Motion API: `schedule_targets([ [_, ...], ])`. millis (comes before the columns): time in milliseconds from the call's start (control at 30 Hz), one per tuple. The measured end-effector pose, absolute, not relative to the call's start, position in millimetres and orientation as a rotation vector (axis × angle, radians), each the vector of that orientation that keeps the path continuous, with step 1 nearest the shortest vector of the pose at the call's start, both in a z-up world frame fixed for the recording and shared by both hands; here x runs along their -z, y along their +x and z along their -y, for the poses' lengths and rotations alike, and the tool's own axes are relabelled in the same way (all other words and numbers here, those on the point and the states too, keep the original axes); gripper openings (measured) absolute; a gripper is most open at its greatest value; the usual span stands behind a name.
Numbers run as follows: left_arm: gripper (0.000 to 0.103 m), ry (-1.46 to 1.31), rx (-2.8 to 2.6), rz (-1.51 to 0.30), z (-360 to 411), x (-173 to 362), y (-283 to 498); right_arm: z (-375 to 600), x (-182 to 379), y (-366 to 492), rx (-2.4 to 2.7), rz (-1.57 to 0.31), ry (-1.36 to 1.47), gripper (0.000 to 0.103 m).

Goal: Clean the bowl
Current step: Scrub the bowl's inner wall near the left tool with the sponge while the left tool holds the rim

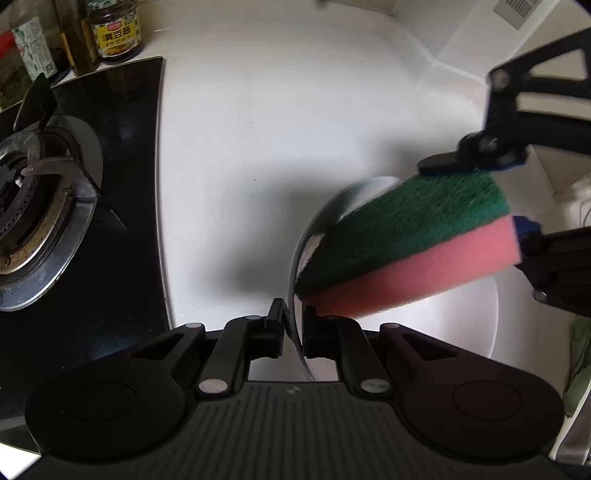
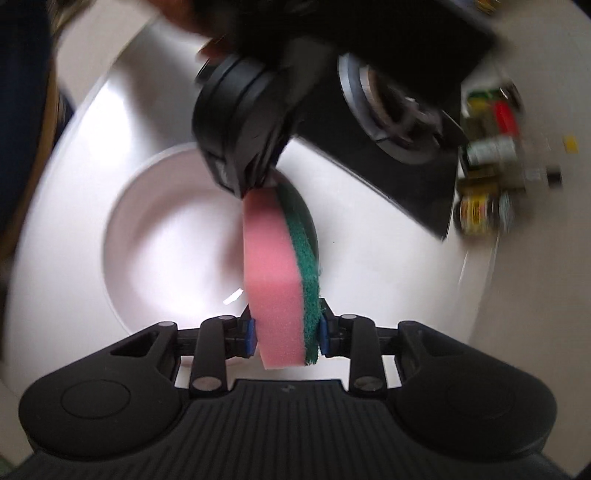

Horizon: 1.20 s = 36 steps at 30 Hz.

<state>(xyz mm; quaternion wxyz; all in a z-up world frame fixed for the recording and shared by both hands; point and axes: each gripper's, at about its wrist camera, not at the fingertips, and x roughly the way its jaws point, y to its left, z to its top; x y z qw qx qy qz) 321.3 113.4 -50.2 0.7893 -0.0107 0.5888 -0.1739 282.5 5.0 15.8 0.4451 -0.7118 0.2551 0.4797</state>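
A white counter is carrying a black gas stove along its left edge, with condiment jars standing at the far-left corner.

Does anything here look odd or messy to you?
Nothing spilled or broken. The bowl stands tipped only because the left claw pinches its rim, while the right claw holds the sponge inside it.

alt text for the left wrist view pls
The left gripper pinches the rim of a white bowl on a white counter, while the right gripper holds a pink-and-green sponge at the bowl's rim. A gas stove sits left, jars behind it.
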Motion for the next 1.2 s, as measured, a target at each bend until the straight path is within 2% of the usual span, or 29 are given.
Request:
schedule_targets([
  [200, 0.007, -0.036, 0.381, -1.257, -118, 51, 320, 20, 10, 250, -1.258, -0.537, -2.026, 0.024],
  [333, 0.004, -0.047, 0.368, -1.246, -116, 49, 326, 29, 4, 239, -1.306, -0.561, -2.014, 0.024],
  [433, 0.006, -0.048, 0.375, -1.249, -114, 48, 331, 30, -9, 240, -1.377, -0.702, -1.883, 0.025],
  [500, 0.006, -0.043, 0.375, -1.246, -114, 48, 332, 27, -19, 253, -1.385, -0.83, -1.687, 0.025],
  [667, 0.005, -0.044, 0.367, -1.241, -114, 48, 333, 21, -32, 289, -1.265, -0.846, -1.35, 0.029],
  [967, 0.004, -0.074, 0.35, -1.239, -124, 47, 325, 34, -44, 295, -1.323, -0.914, -1.099, 0.03],
  [1200, 0.004, -0.043, 0.335, -1.228, -120, 45, 322, 49, -55, 303, -1.254, -1.126, -0.75, 0.03],
])
